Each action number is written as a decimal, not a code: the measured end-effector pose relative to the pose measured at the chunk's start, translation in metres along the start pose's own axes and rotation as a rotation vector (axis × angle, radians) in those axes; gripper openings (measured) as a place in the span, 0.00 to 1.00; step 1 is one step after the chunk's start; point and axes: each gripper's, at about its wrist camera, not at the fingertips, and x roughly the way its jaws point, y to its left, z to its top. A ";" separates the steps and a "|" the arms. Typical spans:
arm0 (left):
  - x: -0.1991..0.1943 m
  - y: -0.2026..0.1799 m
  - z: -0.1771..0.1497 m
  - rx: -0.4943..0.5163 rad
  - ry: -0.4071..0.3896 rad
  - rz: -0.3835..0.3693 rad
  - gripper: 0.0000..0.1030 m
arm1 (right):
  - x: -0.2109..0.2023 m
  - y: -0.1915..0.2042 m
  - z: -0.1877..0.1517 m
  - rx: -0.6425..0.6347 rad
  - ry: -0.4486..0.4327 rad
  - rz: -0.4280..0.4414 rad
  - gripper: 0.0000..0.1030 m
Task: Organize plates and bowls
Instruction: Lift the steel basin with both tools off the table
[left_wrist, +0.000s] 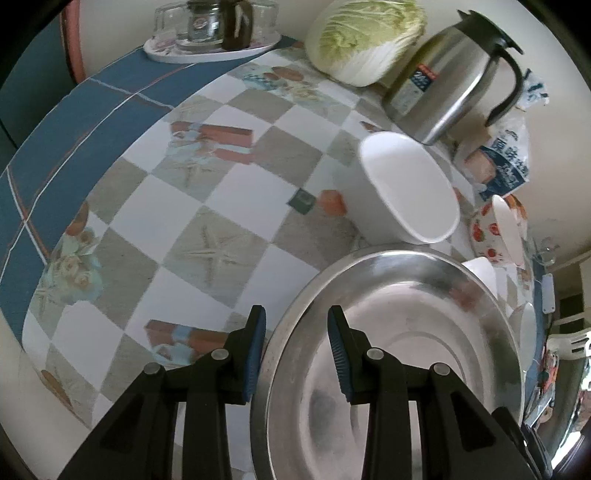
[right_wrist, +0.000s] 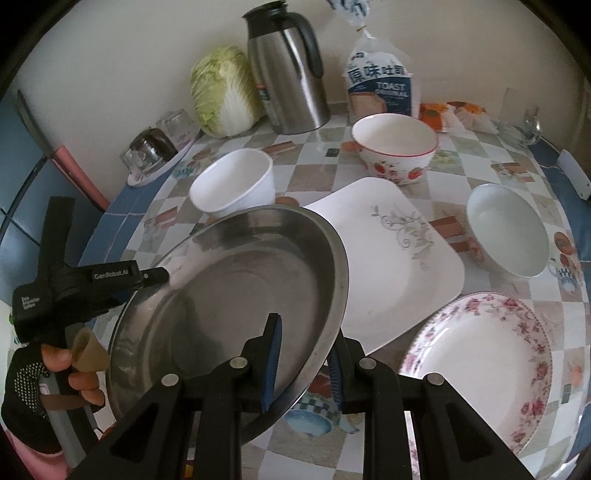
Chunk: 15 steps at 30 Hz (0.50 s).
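A steel plate (right_wrist: 229, 280) is held tilted above the table, its far edge over the white square plate (right_wrist: 399, 258). My right gripper (right_wrist: 304, 354) straddles its right rim, one finger inside and one outside, a small gap showing. My left gripper (left_wrist: 297, 332) straddles the plate's left rim (left_wrist: 284, 332), jaws apart; it also shows in the right wrist view (right_wrist: 155, 275). A white bowl (right_wrist: 232, 184), a strawberry bowl (right_wrist: 395, 147), a plain white bowl (right_wrist: 506, 229) and a floral plate (right_wrist: 480, 365) stand on the table.
At the back stand a cabbage (right_wrist: 221, 92), a steel thermos jug (right_wrist: 288, 70), a toast bag (right_wrist: 380, 85) and a tray of glass cups (right_wrist: 155, 147). The checked tablecloth (left_wrist: 207, 192) covers the round table. A glass (right_wrist: 521, 118) stands far right.
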 end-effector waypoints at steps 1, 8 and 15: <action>0.000 -0.003 0.000 0.005 -0.001 -0.005 0.35 | -0.002 -0.004 0.000 0.005 -0.005 -0.002 0.24; 0.002 -0.026 -0.001 0.024 -0.010 -0.059 0.35 | -0.011 -0.025 0.004 0.031 -0.038 -0.014 0.24; 0.013 -0.046 -0.003 0.045 0.009 -0.107 0.35 | -0.018 -0.045 0.006 0.039 -0.077 -0.038 0.24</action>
